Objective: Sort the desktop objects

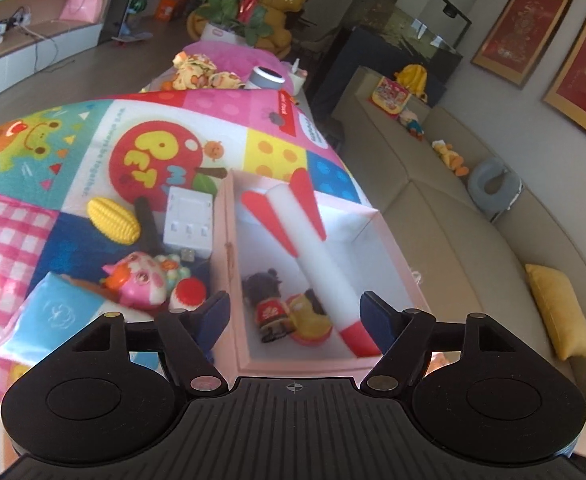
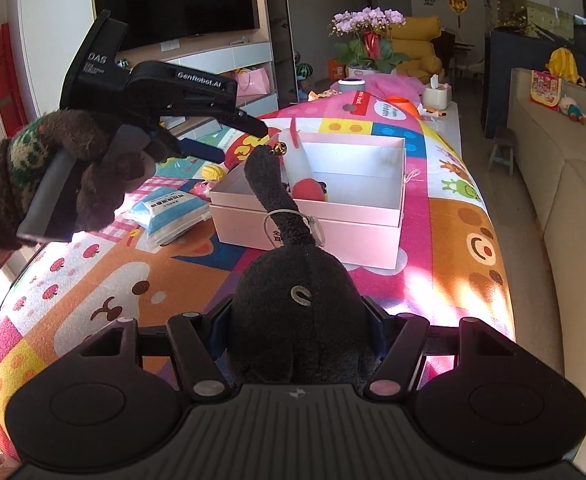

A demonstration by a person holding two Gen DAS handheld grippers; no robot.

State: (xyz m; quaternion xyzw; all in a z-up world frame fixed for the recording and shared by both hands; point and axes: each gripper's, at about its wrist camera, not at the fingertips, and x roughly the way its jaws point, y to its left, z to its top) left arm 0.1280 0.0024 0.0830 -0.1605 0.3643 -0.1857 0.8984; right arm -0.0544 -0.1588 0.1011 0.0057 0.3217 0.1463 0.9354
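The pink box (image 1: pixel 229 264) stands open toward the far right edge of the blanket-covered tabletop (image 2: pixel 465 264), serving as the bin for soft toys: a foam rocket (image 1: pixel 313 240) leans along its inside, with a small dark plush (image 1: pixel 267 304) and a yellow toy (image 1: pixel 313 320) at the near end. The left gripper (image 1: pixel 293 314) hangs above it with jaws apart and nothing between them, well placed, I judge, for a drop into the box. The right gripper (image 2: pixel 297 330) is clamped on a black plush (image 2: pixel 297 312) and points at the box, likely next to go in. Still unsorted left of the box lie a corn toy (image 1: pixel 113 220), white charger (image 1: pixel 189 220), pink toy (image 1: pixel 141 280) and blue packet (image 1: pixel 53 316). The black plush hides the right pads and part of the box front
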